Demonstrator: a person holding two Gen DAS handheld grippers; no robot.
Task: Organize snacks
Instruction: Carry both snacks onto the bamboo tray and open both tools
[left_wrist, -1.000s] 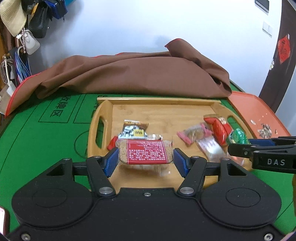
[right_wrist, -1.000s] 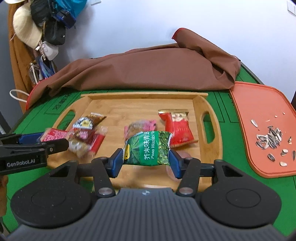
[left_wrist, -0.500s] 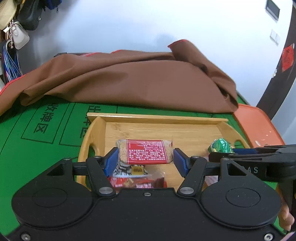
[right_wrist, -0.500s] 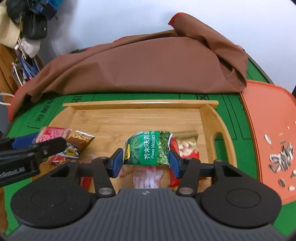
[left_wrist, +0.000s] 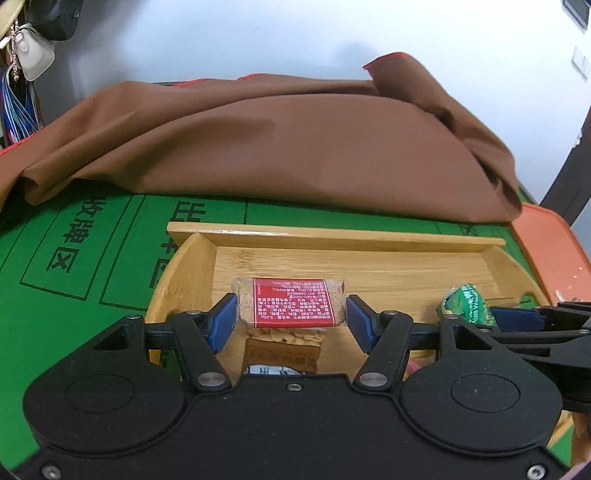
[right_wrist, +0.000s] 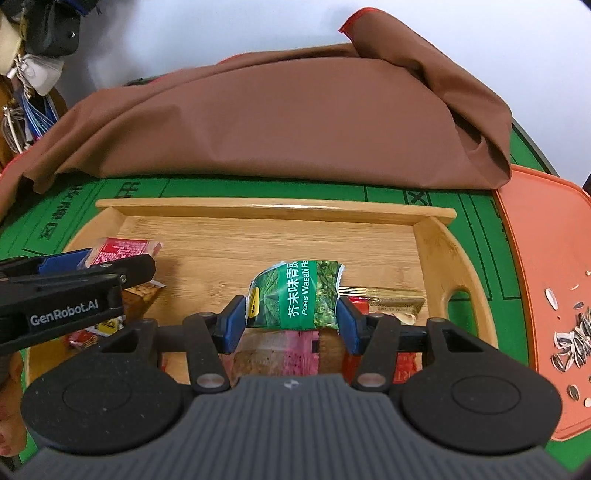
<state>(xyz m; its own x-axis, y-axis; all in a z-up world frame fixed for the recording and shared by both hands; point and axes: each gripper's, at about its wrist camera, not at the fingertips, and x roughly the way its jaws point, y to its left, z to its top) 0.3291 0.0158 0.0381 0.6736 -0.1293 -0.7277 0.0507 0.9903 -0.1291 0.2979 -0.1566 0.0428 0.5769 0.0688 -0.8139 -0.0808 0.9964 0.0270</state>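
left wrist view: the left gripper (left_wrist: 291, 319) clamps a red-labelled bar (left_wrist: 290, 302) by its ends above the near left part of a wooden tray (left_wrist: 332, 236), over other packets; the right gripper (left_wrist: 517, 319) shows at right with a green pack (left_wrist: 465, 304). right wrist view: the right gripper (right_wrist: 291, 319) squeezes the green pack (right_wrist: 297, 293) above a pink packet (right_wrist: 284, 352) in the tray (right_wrist: 273, 210); the left gripper (right_wrist: 96, 267) holds the bar (right_wrist: 122, 249) at left. a brown cloth (right_wrist: 288, 122) lies behind, an orange mat (right_wrist: 546, 258) with seeds (right_wrist: 569, 336) at right.

Red-labelled clear-wrapped grain bar (left_wrist: 290, 308) held level above rectangular bamboo tray (right_wrist: 273, 210); crumpled green wasabi-pea packet (right_wrist: 295, 295) upright over tray, more snack packets (right_wrist: 384, 295) lying beneath.
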